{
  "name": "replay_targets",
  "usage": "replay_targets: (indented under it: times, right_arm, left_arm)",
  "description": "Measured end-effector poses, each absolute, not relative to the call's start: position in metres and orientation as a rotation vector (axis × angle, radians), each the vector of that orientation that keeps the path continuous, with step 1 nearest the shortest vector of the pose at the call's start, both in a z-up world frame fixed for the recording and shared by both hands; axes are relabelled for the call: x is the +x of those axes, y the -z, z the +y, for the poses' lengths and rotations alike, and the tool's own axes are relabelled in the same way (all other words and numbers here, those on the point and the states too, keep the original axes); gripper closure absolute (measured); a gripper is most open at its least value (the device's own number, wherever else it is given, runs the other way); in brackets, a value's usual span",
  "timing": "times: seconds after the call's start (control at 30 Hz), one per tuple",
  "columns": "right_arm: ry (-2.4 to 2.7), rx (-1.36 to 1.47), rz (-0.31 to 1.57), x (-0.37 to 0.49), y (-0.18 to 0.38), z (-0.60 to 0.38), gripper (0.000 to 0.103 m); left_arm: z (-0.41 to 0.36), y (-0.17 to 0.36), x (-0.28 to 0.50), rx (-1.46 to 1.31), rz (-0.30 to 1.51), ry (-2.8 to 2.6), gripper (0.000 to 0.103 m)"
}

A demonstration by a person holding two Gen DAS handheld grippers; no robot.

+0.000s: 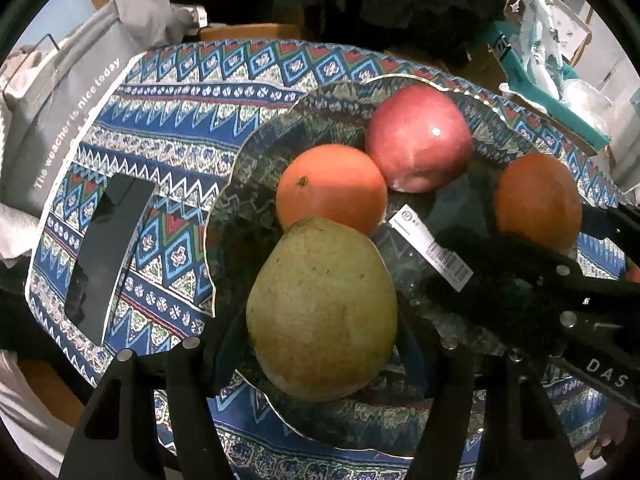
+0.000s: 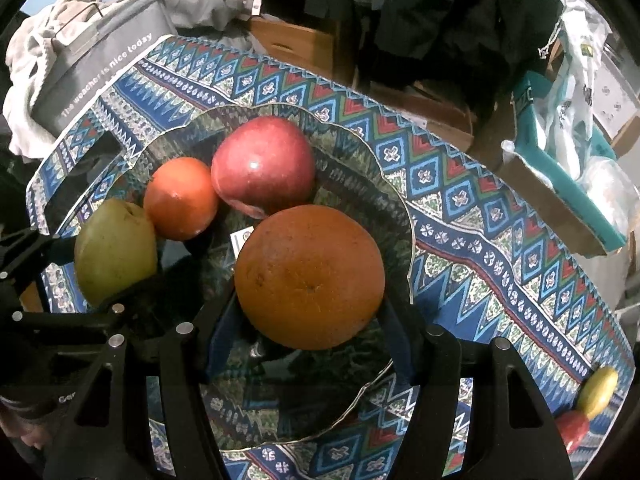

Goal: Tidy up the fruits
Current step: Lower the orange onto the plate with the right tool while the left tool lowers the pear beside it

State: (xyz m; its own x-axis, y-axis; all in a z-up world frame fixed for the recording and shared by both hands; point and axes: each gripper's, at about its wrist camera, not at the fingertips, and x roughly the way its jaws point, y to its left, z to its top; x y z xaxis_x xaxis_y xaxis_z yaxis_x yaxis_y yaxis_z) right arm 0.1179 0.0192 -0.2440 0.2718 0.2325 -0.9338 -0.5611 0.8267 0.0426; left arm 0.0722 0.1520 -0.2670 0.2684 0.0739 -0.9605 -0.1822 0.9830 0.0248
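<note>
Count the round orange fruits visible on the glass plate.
2. A smaller orange fruit sits between the green pear and the red apple; a larger one lies between the right gripper fingers. None looks hidden.

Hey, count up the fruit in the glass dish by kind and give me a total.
Oranges: 2 (large orange, small orange)
Red apple: 1
Pear: 1
Total in the glass dish: 4
</note>
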Motion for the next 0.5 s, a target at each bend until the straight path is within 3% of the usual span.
replay_targets:
  times: [0.17,0.3,0.5]
  right_arm:
    - [-0.551,-0.325,1.199,0.119,0.249,0.017,0.036]
    - [-0.556,-0.292,1.174,0.121,0.241,0.013,0.033]
    - [-0.554,-0.240,1.137,0.126,0.219,0.003,0.033]
  left_arm:
    - [0.147,0.267,0.072,-0.071,1.290,-0.174,0.033]
    - [0.140,0.257,0.071,-0.033,1.253,-0.155,0.021]
    - [0.130,0.246,0.069,0.030,1.223,-0.154,0.021]
